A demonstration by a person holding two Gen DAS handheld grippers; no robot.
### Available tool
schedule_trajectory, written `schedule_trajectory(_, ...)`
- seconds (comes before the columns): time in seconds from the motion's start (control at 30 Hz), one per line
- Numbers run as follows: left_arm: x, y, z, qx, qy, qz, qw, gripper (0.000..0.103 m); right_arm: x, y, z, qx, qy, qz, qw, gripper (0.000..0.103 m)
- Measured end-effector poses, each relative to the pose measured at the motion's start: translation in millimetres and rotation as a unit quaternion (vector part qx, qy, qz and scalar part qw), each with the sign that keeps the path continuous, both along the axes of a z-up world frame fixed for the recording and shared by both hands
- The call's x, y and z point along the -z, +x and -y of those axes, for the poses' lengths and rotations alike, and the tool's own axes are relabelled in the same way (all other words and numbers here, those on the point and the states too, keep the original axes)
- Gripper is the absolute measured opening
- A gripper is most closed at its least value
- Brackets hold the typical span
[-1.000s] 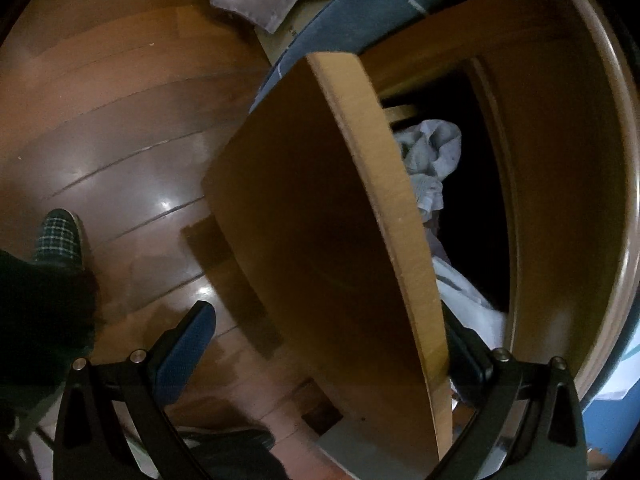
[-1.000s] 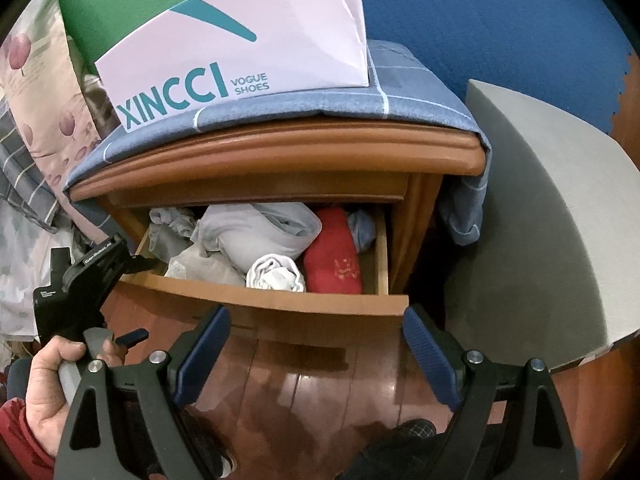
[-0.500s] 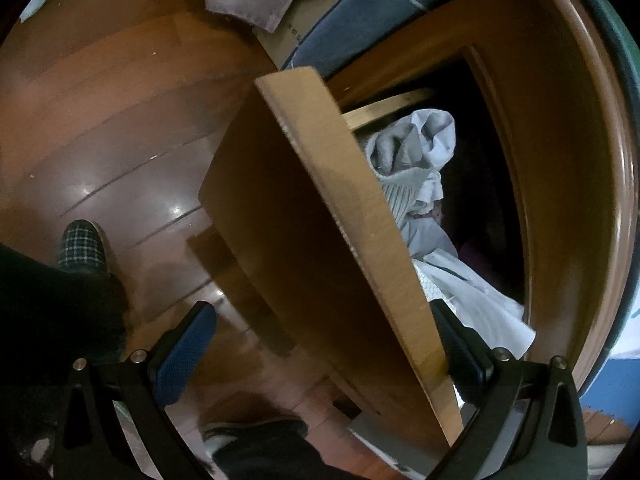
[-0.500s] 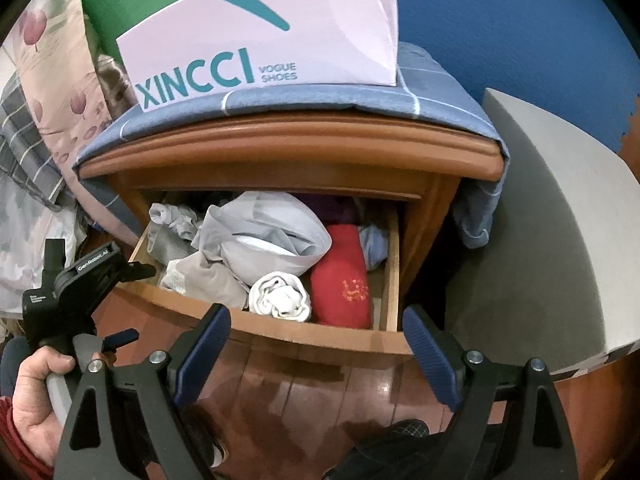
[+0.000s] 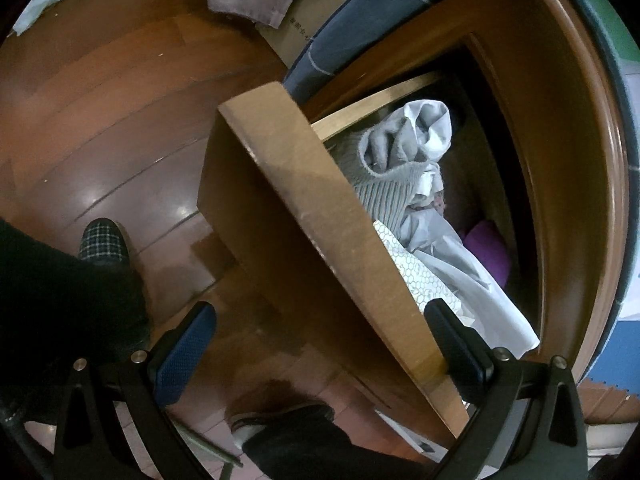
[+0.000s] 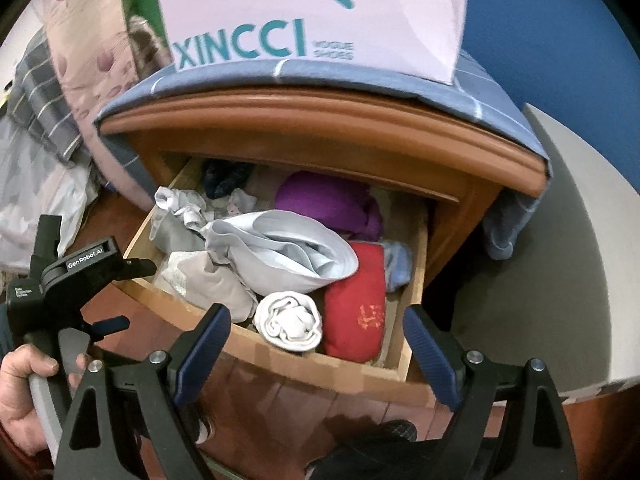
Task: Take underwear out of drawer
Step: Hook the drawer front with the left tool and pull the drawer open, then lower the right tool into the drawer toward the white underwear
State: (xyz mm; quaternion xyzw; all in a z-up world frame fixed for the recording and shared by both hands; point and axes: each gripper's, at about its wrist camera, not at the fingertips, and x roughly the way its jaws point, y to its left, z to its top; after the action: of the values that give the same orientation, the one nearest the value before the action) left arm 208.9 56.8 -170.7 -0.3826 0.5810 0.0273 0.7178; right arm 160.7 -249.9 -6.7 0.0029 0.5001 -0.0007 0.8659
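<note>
The wooden drawer [image 6: 320,364] of the nightstand stands pulled out, full of folded clothes. A pale blue garment [image 6: 288,252] lies on top. A white roll [image 6: 292,320], a red folded piece [image 6: 356,308] and a purple one [image 6: 332,204] lie around it. My left gripper [image 5: 320,312] is open and straddles the drawer front [image 5: 304,216], one finger inside, one outside. The right wrist view shows the left gripper [image 6: 120,280] at the drawer's left end, held by a hand. My right gripper [image 6: 316,314] hangs open just before the drawer, holding nothing.
A blue checked cloth [image 6: 472,92] and a XINCCI shoe box [image 6: 320,20] top the nightstand [image 6: 320,136]. A grey panel [image 6: 560,260] stands to its right, bedding [image 6: 48,160] to its left. A checked slipper [image 5: 102,240] rests on the wooden floor [image 5: 100,120].
The drawer has slid further out with my left gripper hooked on its front, showing more clothes. My right gripper has come closer and looks more steeply down into it.
</note>
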Motion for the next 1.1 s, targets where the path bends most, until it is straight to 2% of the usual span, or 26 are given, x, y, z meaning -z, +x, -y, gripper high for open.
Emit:
schedule_trajectory(0.13,3.0,-4.5,-5.6,0.004,-0.005,-0.009,0.9999,0.103,2.5,5.7,-6.1,-0.035,-0.006,-0.014,0.999,0.090)
schedule_trajectory(0.27,-5.6,-6.0,-7.8,0.007,0.012,-0.007,0.9999,0.103,7.1,12.9,-7.7,-0.061,-0.007,-0.026,0.998,0.090)
schedule_trajectory(0.37,-11.1,0.0,-8.7,0.012,0.010,-0.011,0.9998,0.103,11.0,16.7,-11.2,-0.085,-0.015,-0.040,0.996,0.090)
schedule_trajectory(0.47,-21.2,6.5,-3.4,0.031,0.051,0.009,0.9982,0.103,16.0,20.3,-13.6,-0.113,-0.015,-0.054,0.992,0.090)
schedule_trajectory(0.63,-35.4,8.6,4.1,0.065,0.128,0.039,0.9888,0.103,25.6,27.4,-23.7,-0.164,-0.032,-0.069,0.984,0.090)
schedule_trajectory(0.83,-55.7,15.5,19.3,0.103,0.218,0.070,0.9680,0.102,31.5,42.8,-38.6,-0.220,-0.063,-0.074,0.971,0.090)
schedule_trajectory(1.0,-65.7,16.9,20.9,0.128,0.230,0.087,0.9608,0.102,40.4,58.4,-45.7,-0.241,-0.076,-0.078,0.964,0.090)
schedule_trajectory(1.1,-73.2,17.8,26.5,0.159,0.245,0.101,0.9511,0.103,49.3,66.7,-51.4,-0.255,-0.080,-0.089,0.960,0.090)
